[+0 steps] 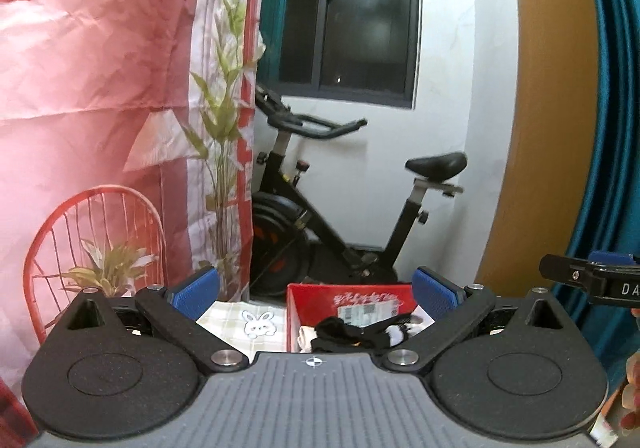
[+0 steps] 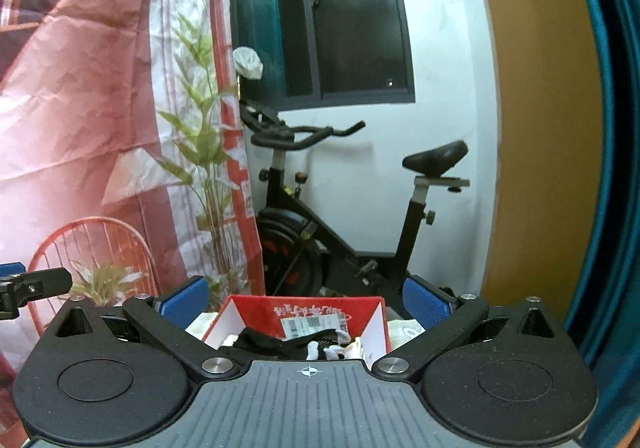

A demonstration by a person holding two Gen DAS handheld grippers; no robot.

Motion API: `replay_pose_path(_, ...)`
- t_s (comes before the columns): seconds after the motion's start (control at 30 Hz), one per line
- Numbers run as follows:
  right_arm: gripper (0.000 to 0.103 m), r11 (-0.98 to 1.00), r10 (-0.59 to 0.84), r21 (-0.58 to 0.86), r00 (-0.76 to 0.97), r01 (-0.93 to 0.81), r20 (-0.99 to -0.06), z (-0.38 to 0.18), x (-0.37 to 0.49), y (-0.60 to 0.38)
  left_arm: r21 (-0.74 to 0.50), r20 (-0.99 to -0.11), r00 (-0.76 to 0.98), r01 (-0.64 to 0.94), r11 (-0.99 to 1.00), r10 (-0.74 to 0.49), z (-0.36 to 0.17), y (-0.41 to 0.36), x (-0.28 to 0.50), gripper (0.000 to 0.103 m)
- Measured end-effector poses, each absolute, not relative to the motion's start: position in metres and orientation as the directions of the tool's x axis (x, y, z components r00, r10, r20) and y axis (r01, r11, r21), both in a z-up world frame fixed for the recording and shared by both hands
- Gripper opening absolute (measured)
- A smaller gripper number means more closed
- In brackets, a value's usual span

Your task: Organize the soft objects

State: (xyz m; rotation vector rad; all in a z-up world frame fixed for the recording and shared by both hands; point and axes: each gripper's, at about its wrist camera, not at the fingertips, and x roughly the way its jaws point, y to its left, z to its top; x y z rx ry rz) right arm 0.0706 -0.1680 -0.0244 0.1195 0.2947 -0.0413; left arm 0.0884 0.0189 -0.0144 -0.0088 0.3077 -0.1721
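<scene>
Both hand-held grippers hung released, fingers spread wide, nothing between them. Just ahead of the left hand-held gripper (image 1: 316, 290) and slightly below sat the red box (image 1: 308, 304), black and white socks (image 1: 356, 334) heaped inside. The right hand-held gripper (image 2: 306, 298) faced that same box head-on, an exercise bike (image 2: 336, 207) standing well beyond.

There is one red box (image 2: 304, 314) holding a tangle of black and white socks (image 2: 292, 344) too jumbled to count, one exercise bike (image 2: 340, 207), one window (image 2: 352, 19), and two grippers.
</scene>
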Motion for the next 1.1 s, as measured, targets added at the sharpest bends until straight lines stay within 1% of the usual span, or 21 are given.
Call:
replay_pose_path(0.07, 0.103, 0.992, -0.034, 0.107, 0.958, 0.067, -0.284, -0.017, 0.055, -0.164, -0.028, -0.291, 0.942, 0.164, 0.986, -0.165, -0.011, 0.018, 0.078, 0.103)
replay_pose_path(0.23, 0.103, 0.991, -0.016, 0.127, 0.965, 0.051, -0.262, -0.005, 0.021, -0.159, 0.032, -0.260, 0.959, 0.127, 0.991, -0.114, -0.001, 0.014, 0.051, 0.103)
replay_pose_path(0.33, 0.103, 0.992, -0.015, 0.121, 0.966, 0.048, -0.257, 0.000, 0.013, -0.158, 0.060, -0.245, 0.965, 0.111, 0.992, -0.094, 0.003, 0.010, 0.043, 0.103)
replay_pose_path(0.57, 0.103, 0.993, -0.016, 0.110, 0.965, 0.046, -0.260, 0.004, 0.010, -0.157, 0.046, -0.238, 0.967, 0.107, 0.993, -0.093, 0.006, 0.010, 0.041, 0.103)
replay_pose_path(1.1, 0.103, 0.992, -0.015, 0.117, 0.955, 0.051, -0.295, -0.003, 0.015, -0.157, 0.042, -0.265, 0.962, 0.079, 0.996, -0.066, 0.004, 0.012, 0.041, 0.103)
